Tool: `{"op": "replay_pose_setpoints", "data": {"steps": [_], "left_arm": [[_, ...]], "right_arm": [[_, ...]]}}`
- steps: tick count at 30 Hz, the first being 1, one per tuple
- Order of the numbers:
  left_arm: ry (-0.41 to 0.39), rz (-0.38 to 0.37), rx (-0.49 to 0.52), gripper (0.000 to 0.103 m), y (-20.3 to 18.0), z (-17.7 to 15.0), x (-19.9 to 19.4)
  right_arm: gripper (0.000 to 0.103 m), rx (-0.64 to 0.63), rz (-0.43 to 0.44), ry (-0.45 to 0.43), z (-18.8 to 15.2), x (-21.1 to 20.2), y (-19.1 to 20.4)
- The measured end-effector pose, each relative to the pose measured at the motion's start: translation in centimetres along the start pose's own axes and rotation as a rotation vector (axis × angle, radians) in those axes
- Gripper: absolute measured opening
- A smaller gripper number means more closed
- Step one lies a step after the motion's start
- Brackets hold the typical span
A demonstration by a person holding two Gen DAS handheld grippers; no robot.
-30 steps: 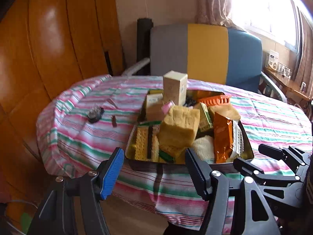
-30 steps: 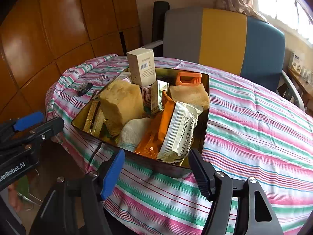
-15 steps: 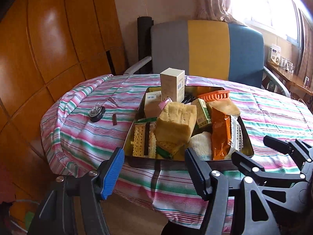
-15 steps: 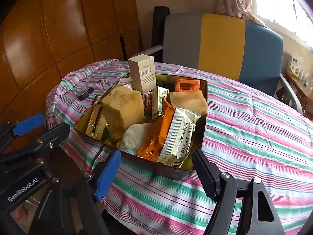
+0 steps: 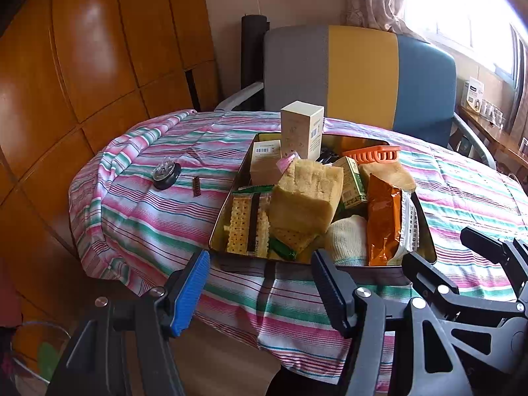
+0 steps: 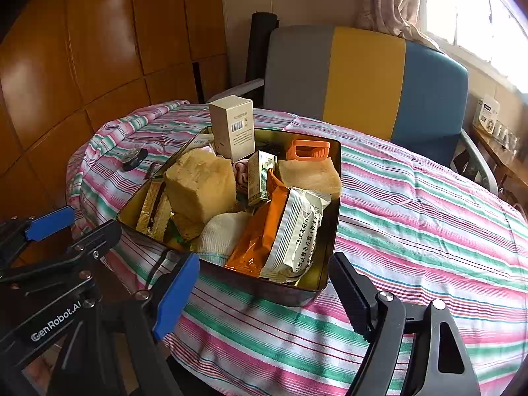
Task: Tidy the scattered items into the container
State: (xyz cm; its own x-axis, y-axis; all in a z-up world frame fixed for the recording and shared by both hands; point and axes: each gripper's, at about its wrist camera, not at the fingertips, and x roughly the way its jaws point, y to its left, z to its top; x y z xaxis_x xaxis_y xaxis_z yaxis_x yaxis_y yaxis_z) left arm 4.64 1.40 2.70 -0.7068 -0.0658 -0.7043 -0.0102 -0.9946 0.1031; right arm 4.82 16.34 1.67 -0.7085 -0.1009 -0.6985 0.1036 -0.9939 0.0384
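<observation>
Metal tin [image 5: 227,211] sits crammed on the striped desk [image 5: 142,217]; two strays lie left of it: a black round gadget [image 5: 166,175] and, nearer the tin, a small dark strip [image 5: 196,186]. Left tool [image 5: 259,292] and right tool [image 6: 264,292] hover off the near edge, both spread wide, holding nothing. Judging by reach, the left tool should take the gadget: come down over it, straddle its body, close firmly, then set it in a gap among the packets without toppling the upright box [image 5: 302,128].
</observation>
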Motion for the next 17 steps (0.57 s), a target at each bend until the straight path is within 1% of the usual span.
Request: {"op": "replay_pose_setpoints", "data": {"steps": [8, 11, 14, 17], "left_arm": [[-0.011, -0.002, -0.012, 0.065, 0.33, -0.1, -0.11], [-0.031, -0.009, -0.018, 0.06, 0.45, -0.16, -0.32], [-0.042, -0.011, -0.022, 0.06, 0.55, -0.19, -0.49], [-0.036, -0.021, -0.019, 0.059, 0.53, -0.16, -0.39]], "right_arm": [[0.085, 0.0, -0.005, 0.006, -0.2, 0.08, 0.18], [0.086, -0.002, -0.007, 0.008, -0.29, 0.11, 0.24], [0.087, -0.009, -0.007, 0.008, -0.38, 0.11, 0.46], [0.087, -0.015, -0.006, 0.009, -0.46, 0.12, 0.63]]}}
